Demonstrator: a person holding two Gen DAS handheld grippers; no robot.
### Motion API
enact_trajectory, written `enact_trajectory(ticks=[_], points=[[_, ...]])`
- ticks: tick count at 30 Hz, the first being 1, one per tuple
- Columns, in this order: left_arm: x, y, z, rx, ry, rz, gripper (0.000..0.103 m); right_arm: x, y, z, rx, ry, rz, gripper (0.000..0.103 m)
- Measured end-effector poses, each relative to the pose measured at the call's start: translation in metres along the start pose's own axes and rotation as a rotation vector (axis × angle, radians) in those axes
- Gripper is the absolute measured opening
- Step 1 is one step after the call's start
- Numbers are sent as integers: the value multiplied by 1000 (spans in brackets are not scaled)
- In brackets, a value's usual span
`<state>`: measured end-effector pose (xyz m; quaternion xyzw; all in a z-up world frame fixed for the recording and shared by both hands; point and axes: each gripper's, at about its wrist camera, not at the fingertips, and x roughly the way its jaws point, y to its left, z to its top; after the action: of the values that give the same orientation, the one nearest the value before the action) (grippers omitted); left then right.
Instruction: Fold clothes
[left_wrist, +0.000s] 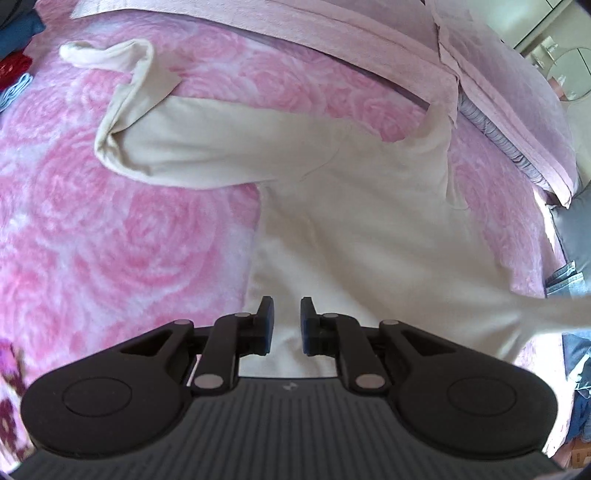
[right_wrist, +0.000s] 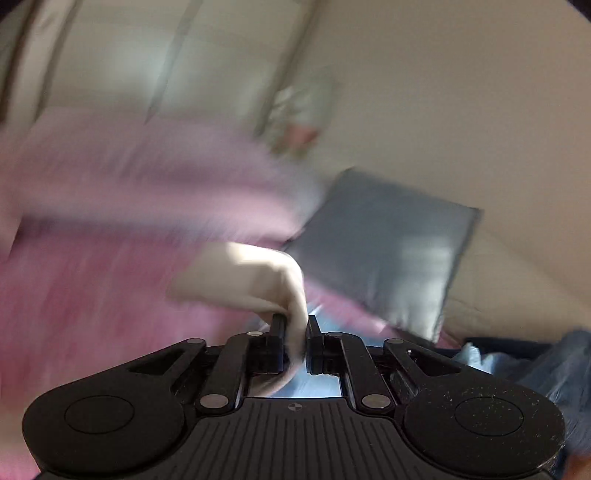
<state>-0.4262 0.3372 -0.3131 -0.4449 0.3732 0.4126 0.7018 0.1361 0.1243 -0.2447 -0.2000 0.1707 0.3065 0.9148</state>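
Observation:
A cream long-sleeved top (left_wrist: 369, 229) lies spread on a pink rose-patterned blanket (left_wrist: 110, 240). One sleeve (left_wrist: 207, 151) stretches left and doubles back near the top left. My left gripper (left_wrist: 286, 325) hovers over the top's lower body with its jaws a little apart and nothing between them. My right gripper (right_wrist: 295, 339) is shut on a fold of the cream top (right_wrist: 258, 277) and holds it lifted off the blanket. The right wrist view is blurred by motion.
Lilac pillows (left_wrist: 369, 40) lie along the far edge of the bed. A grey cushion (right_wrist: 388, 243) leans at the right. Blue denim clothes (left_wrist: 563, 280) lie at the right edge, also in the right wrist view (right_wrist: 554, 365). Red and blue garments (left_wrist: 14, 48) lie at the far left.

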Motion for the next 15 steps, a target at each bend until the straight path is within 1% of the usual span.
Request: enact_trajectory(ticks=[1,2,3,4,6,8,10,12,13,14,15], points=[[0,2,-4,2,9,8,20,6,-8,6,49,6,2,24],[0,3,-8,4,19,16,21,10,-15,9,100,24,0,32],[1,5,-12,7,29,25,24,10,-19,5,156,67,-10,53],[1,7,-17,14,44,35,28,9,-23,-1,219,112,-10,64],[-1,14,-28,39,78,61,29,2,-30,-24,368,215,47,64],[-3,22,-40,66,112,80,31,-13,-32,-59,507,349,147,64],[-6,31,-52,84,148,86,33,-35,-24,-100,604,480,244,64],[-8,41,-67,89,185,68,33,-65,-7,-139,642,612,308,64],[-9,46,-75,90,202,54,34,-81,1,-155,648,662,333,64],[-8,50,-83,84,218,42,35,-97,8,-169,653,697,357,64],[-8,55,-91,77,234,30,37,-115,17,-180,651,705,372,64]])
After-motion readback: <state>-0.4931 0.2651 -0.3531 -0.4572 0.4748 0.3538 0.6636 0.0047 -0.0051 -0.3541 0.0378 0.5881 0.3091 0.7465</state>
